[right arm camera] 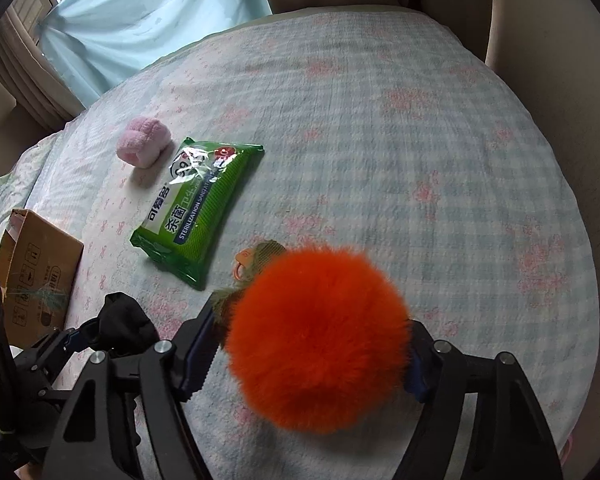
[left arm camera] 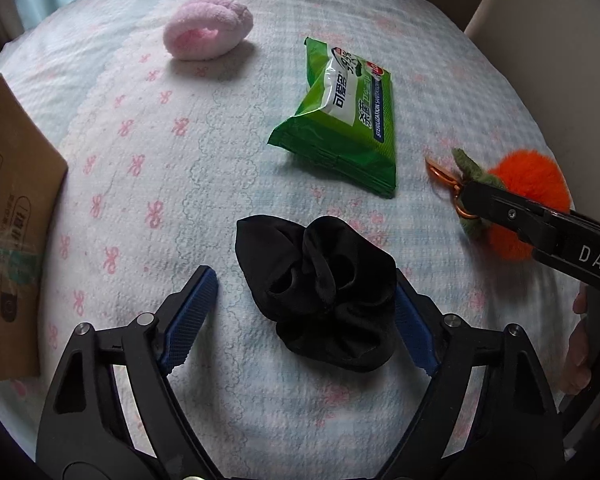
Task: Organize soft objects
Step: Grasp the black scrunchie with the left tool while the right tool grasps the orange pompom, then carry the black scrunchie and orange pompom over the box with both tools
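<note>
A: Where the left gripper (left arm camera: 306, 316) sits, its ribbed blue fingers (left arm camera: 190, 316) are spread wide around one crumpled black scrunchie (left arm camera: 320, 292); the right pad touches it, the left stands apart.

B: Right gripper (right arm camera: 312, 352)?

A: Its fingers flank one round, fluffy orange pompom (right arm camera: 318, 340). Whether they pinch it, I cannot tell.

B: View differences?

A: Only the left view shows the pompom's orange metal clip (left arm camera: 444, 178) plainly; only the right view shows the blue curtain (right arm camera: 148, 12).

B: Counts?

A: One fuzzy pink sock roll (left arm camera: 208, 26), one glossy green wipes pack (left arm camera: 344, 120), one cardboard box (left arm camera: 8, 216), all on the checked bedspread (left arm camera: 140, 152).
</note>
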A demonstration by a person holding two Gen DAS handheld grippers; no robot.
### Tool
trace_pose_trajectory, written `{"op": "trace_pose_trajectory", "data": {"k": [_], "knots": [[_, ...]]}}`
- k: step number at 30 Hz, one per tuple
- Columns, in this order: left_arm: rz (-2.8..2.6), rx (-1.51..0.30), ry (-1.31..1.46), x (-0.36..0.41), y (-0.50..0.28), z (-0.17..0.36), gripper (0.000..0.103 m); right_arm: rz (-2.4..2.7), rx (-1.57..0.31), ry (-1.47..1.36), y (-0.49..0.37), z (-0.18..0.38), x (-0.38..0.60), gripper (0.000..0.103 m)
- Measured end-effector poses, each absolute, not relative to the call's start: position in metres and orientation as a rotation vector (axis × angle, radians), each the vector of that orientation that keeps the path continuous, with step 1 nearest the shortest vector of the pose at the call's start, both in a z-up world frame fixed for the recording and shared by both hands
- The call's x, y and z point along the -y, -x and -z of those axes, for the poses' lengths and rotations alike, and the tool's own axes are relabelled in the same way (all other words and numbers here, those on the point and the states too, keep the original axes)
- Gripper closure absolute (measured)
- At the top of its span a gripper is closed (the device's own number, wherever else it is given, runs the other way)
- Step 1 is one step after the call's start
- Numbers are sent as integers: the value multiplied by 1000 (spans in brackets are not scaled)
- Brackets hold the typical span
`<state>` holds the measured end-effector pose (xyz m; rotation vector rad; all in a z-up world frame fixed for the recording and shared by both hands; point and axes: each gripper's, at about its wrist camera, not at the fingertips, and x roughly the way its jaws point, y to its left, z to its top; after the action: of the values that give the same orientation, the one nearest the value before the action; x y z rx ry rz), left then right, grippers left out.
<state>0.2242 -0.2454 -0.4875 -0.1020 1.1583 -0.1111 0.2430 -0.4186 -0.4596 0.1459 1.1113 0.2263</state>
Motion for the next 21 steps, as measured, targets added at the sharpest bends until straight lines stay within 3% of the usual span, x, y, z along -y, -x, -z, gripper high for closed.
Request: {"op": "trace_pose_trajectory", "data": {"k": [6,8,10,16,21], "knots": [[98,-1170,95,246,-229,487,46,-225,-1127,-147,-245,463,422,61],[96,-1171,93,244,-231,485,61,-218,-1132,-162,-245,463,425,66],[99,-1171,104,240,-231,484,67,-217,-1136,-181,-245,463,429,68],[114,-1179,115,235,-232,482,76,-220,-1128,-179,-243,460,429,70],[138,-1168,111,233,-233,471,77,-196,-1116,-192,-241,454,428,70]]}}
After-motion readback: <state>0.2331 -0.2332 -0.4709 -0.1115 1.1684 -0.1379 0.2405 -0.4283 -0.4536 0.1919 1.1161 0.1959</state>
